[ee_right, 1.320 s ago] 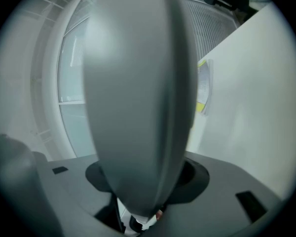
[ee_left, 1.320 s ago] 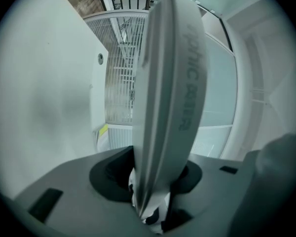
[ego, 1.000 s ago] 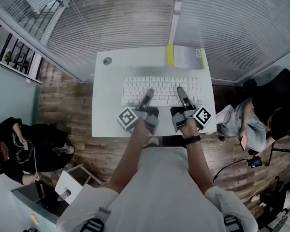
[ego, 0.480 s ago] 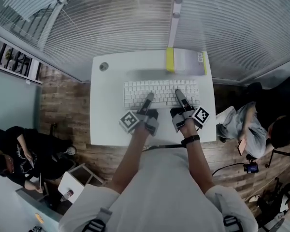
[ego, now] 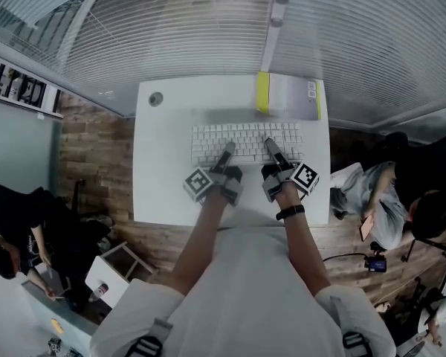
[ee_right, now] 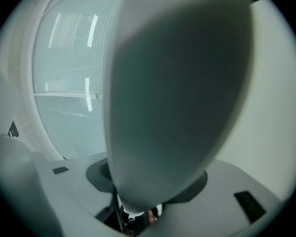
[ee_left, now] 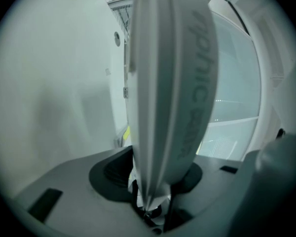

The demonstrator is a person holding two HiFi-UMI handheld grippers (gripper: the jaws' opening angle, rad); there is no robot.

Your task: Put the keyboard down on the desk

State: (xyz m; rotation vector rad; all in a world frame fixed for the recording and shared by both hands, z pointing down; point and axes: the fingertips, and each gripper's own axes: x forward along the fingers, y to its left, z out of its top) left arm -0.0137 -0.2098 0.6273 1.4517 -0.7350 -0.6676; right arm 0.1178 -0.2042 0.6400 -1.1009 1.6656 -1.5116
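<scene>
White bench (ego: pixel 163 169) fills the middle, and the keyboard (ego: pixel 245 136) is over its centre, keys up. Its long axis runs left to right along the bench's front edge, near long edge toward the person. A soft shadow lies on the bench just behind its far edge; resting or hovering, can't tell. Behind it, a box (ego: pixel 290 95) with a yellow spine. Left claw (ego: pixel 227 151) is clamped on the keyboard's near edge left of centre, and right claw (ego: pixel 271 149) is clamped right of centre. Small grommet (ego: pixel 156 99) back left.
</scene>
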